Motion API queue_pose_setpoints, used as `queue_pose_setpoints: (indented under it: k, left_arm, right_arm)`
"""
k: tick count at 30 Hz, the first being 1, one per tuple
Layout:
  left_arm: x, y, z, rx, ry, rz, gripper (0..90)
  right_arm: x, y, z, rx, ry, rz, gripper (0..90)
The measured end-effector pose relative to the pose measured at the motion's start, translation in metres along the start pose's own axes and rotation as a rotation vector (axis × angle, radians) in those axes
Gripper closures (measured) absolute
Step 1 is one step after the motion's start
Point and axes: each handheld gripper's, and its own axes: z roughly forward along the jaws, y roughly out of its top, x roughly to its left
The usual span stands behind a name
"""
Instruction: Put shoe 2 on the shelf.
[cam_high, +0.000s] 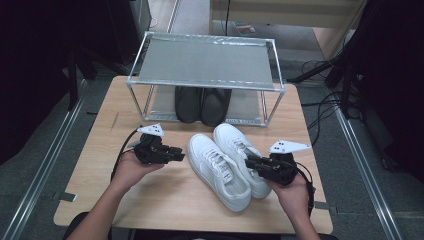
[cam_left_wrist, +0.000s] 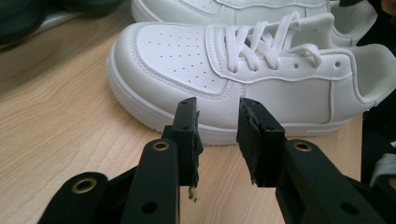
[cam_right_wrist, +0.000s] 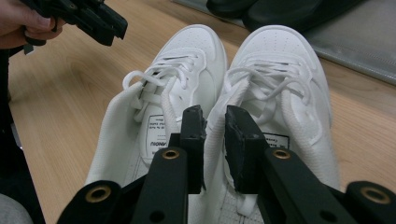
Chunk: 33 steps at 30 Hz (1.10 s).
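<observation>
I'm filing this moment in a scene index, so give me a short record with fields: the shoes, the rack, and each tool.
white shoes: pair of white sneakers side by side on the wooden table, toes toward the rack
dark shoes: pair on the lower shelf of the metal rack
rack top shelf: nothing on it
left tool: jaws apart, nothing between them, aimed at the side of the nearer sneaker, apart from it
right tool: jaws apart, above the sneakers' heel openings, holding nothing

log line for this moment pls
left gripper: open, beside white sneakers | right gripper: open, at their heels | black shoes: on rack
</observation>
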Motion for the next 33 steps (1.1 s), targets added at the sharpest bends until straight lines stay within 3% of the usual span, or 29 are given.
queue_pose_setpoints:
  k: [6, 15, 19, 22, 26, 33]
  left_arm:
    - [0.003, -0.001, -0.006, -0.015, 0.004, -0.017, 66.6]
    - [0.006, -0.003, -0.006, -0.005, 0.012, -0.024, 64.5]
    - [0.006, -0.004, -0.008, -0.007, 0.019, -0.028, 63.1]
    - [0.006, -0.005, -0.010, -0.013, 0.021, -0.035, 62.9]
    - [0.006, -0.008, -0.014, -0.022, 0.032, -0.042, 62.5]
    - [0.007, -0.013, -0.020, -0.030, 0.052, -0.059, 61.9]
  right_arm:
    - [0.004, -0.001, 0.007, -0.019, -0.019, -0.015, 60.2]
    - [0.005, -0.003, 0.021, -0.006, 0.040, 0.067, 43.2]
    - [0.011, -0.002, 0.030, 0.016, 0.017, 0.027, 37.2]
    - [0.015, -0.002, 0.035, 0.049, -0.005, -0.008, 37.3]
    - [0.015, -0.003, 0.036, 0.051, 0.001, 0.000, 39.1]
    - [0.018, -0.004, 0.038, 0.051, -0.031, -0.029, 41.4]
